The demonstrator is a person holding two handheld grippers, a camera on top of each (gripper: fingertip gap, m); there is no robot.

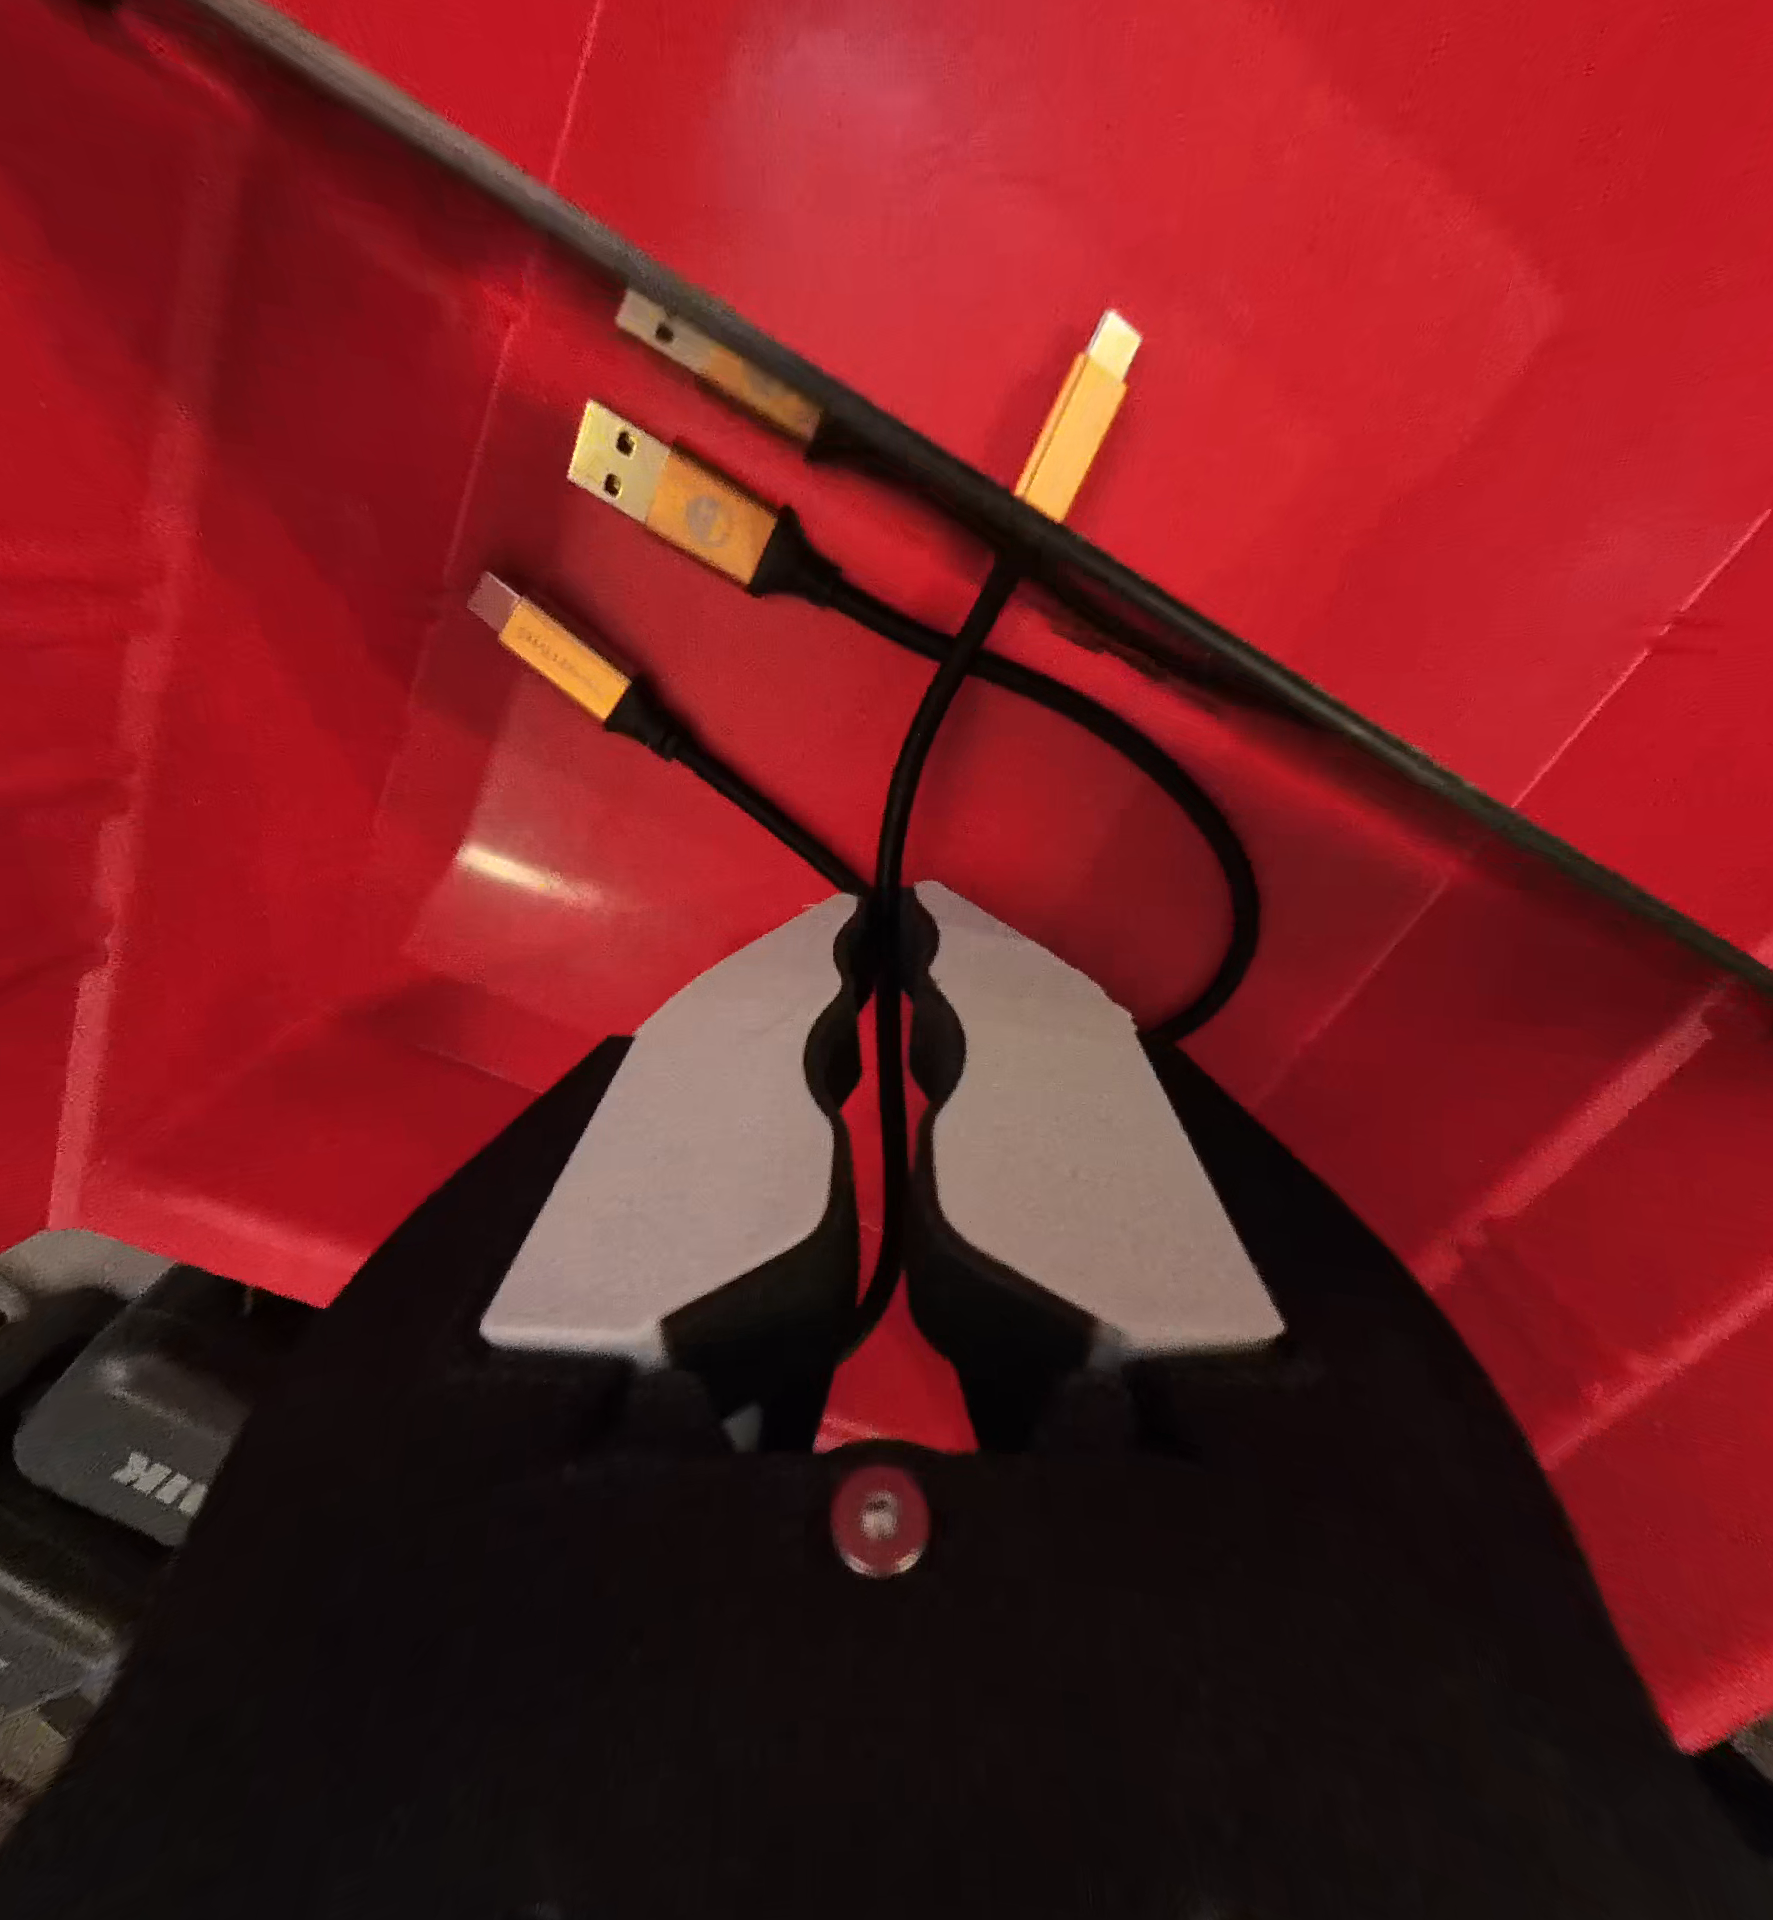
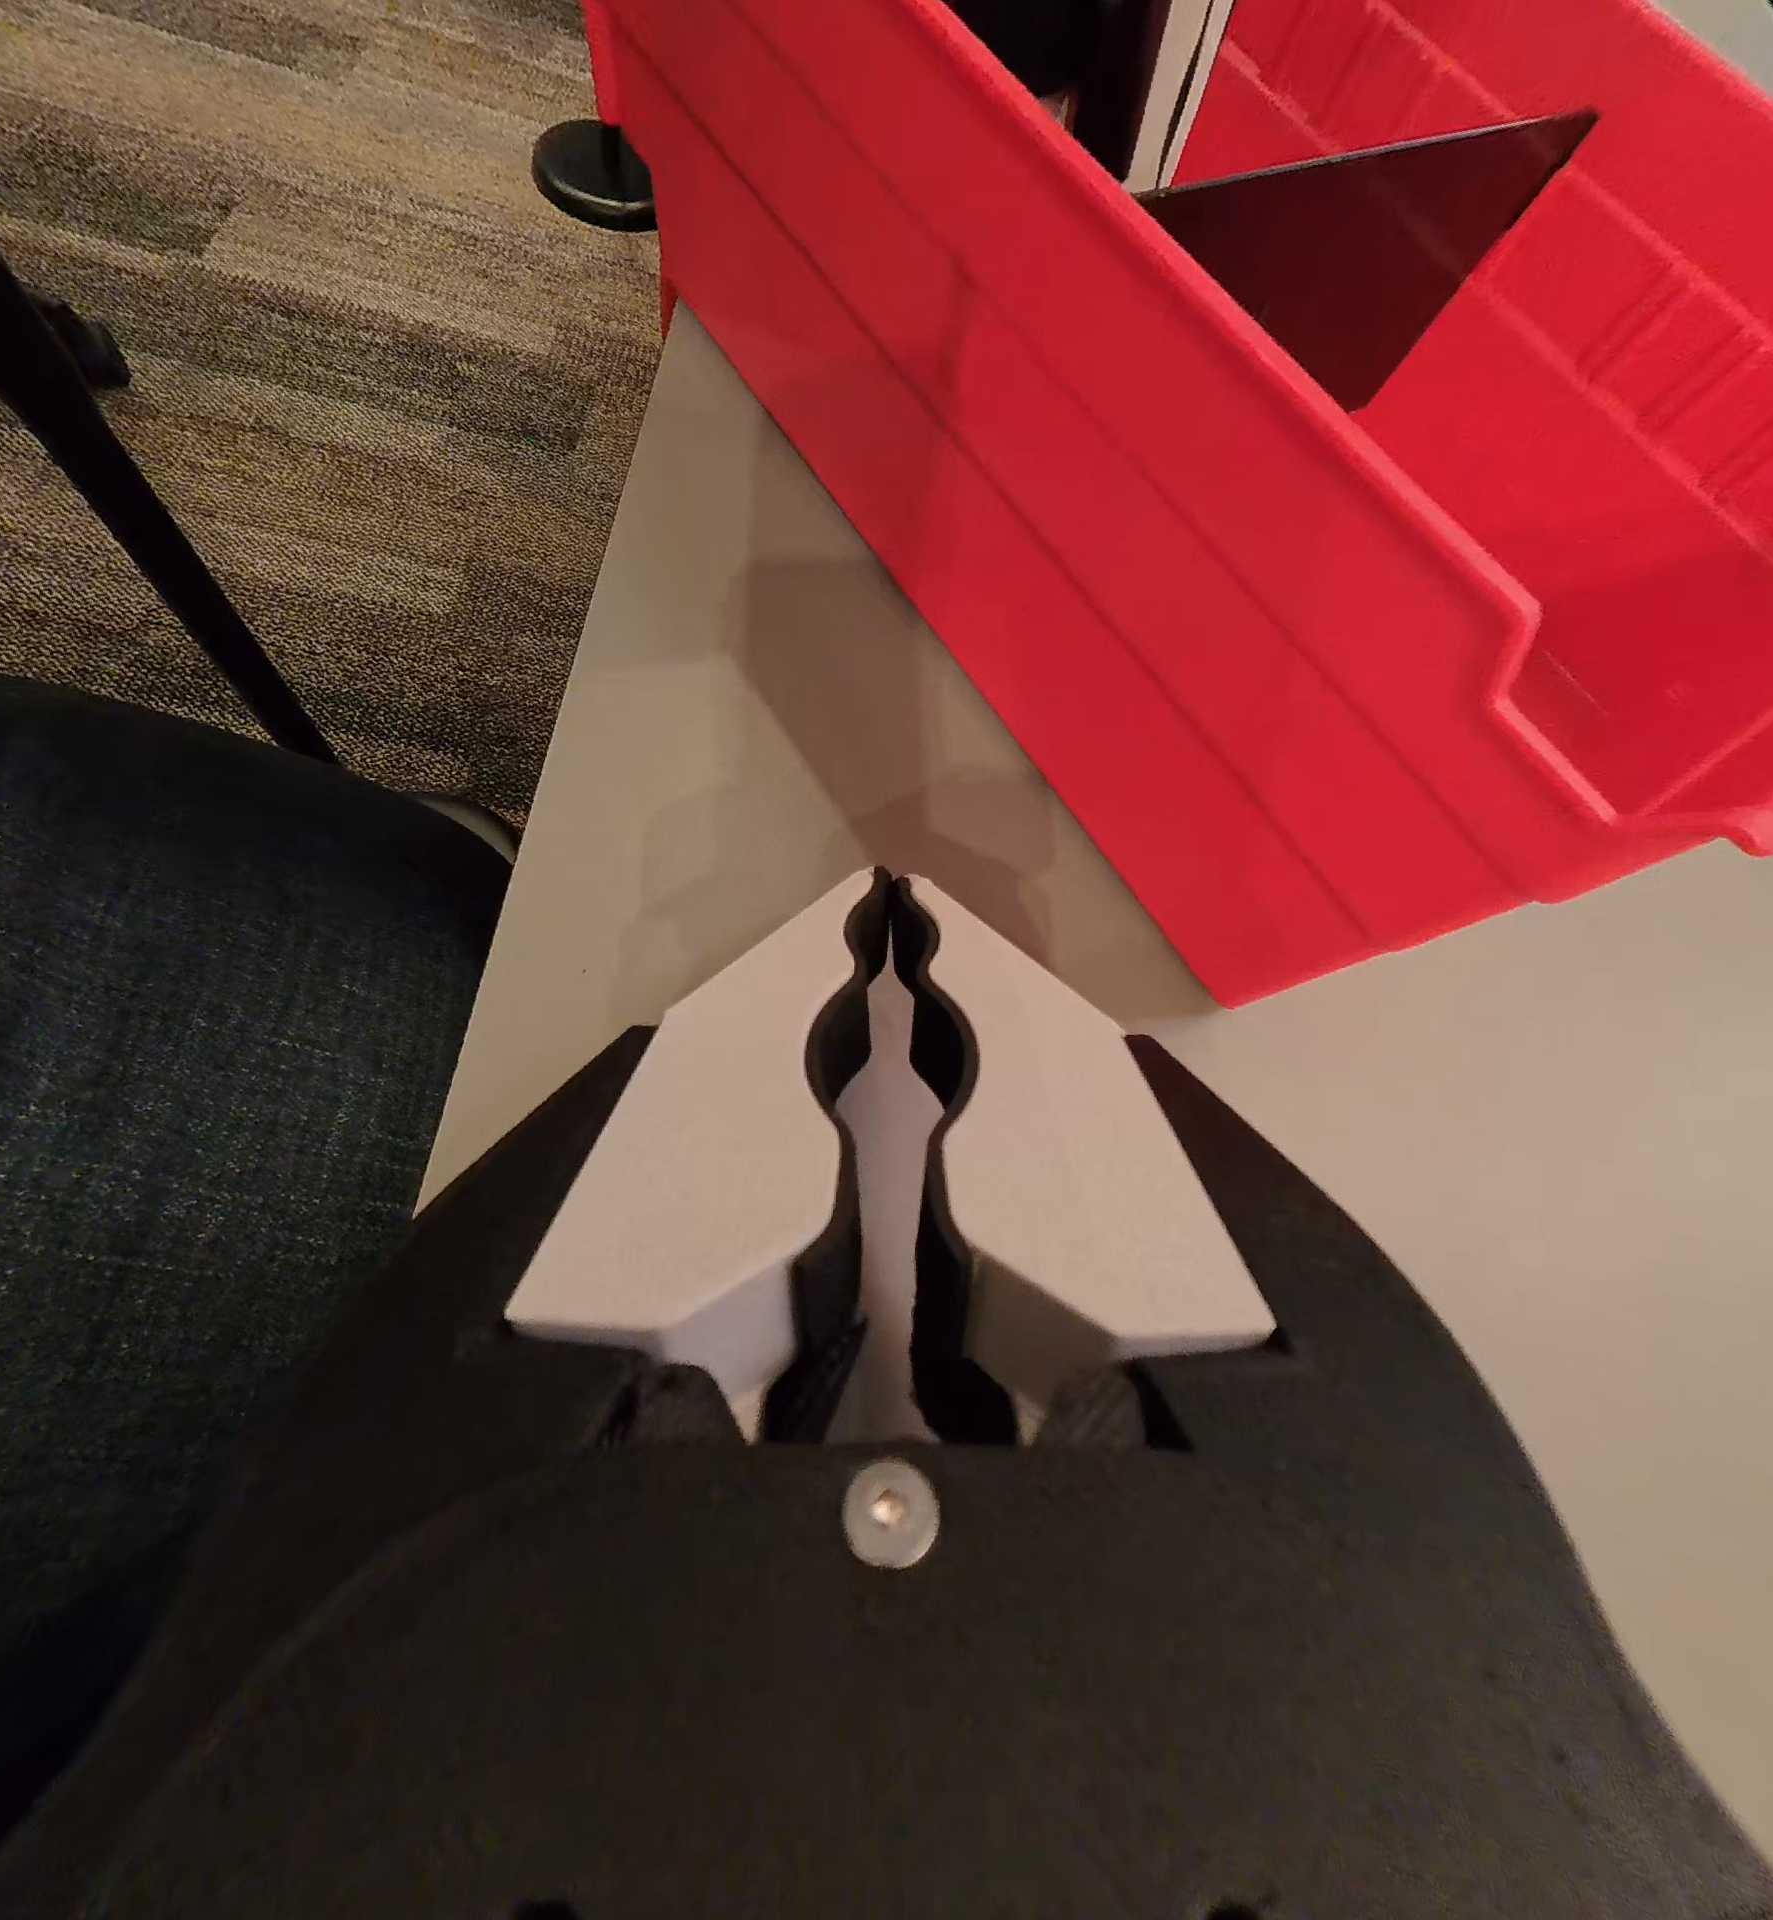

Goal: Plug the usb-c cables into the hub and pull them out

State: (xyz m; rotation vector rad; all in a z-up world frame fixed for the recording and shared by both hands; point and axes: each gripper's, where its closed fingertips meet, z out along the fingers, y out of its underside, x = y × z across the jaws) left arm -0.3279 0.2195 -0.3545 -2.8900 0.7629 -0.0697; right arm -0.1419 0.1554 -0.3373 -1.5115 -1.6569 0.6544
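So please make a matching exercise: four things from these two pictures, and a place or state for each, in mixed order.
Things:
1. left gripper
2. right gripper
3. red bin
4. black divider

States:
A. shut, holding nothing
B. stands inside the bin
C. sits on the white table
D. shut on black cables

Pairs: 1-D, 2-A, 3-C, 4-B

A red plastic bin (image 2: 1225, 540) sits on the pale surface (image 2: 1484, 1195) near its edge, with a dark divider (image 2: 1370, 249) standing upright inside it. Past the edge lies mottled brown-grey carpet (image 2: 290, 343), crossed by a slanting black pole (image 2: 123, 488). A round black foot (image 2: 591, 171) rests on the carpet beside the bin.
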